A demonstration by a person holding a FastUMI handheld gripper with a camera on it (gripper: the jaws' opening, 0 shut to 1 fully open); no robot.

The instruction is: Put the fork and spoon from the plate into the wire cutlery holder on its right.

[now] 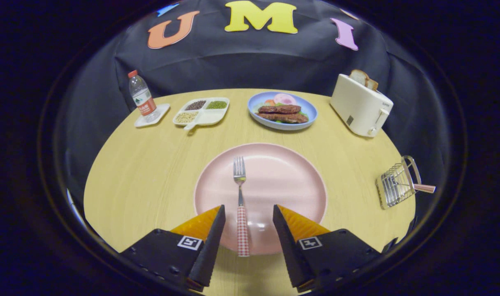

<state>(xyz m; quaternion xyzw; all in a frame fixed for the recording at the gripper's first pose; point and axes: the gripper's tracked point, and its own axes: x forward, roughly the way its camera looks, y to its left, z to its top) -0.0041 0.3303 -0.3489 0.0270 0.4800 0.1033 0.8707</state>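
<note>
My claw (248,213) hangs released over the near edge of a pink plate (291,181) on the wooden bench (151,164), its two fingers spread wide and pressing on nothing. Between them lies the fork (240,197), flat on the plate, tines pointing away from me and its checked handle running back past the plate's near rim; neither finger touches it. Off to the right of the plate, well apart from it and near the bench's edge, sits the wire cutlery holder (394,187), tipped in this view, with a checked handle (424,188) poking out of its far side; what utensil that handle belongs to I cannot tell. Beyond the plate, at the back of the bench, a blue plate of food (283,110) stands in the middle. To its left is a white divided tray (201,112) holding beans and grains, and further left a water bottle (141,96) stands upright on a small white coaster (161,112). At the back right, a white toaster (359,105) carries slices of bread (363,78) in its slots.
</note>
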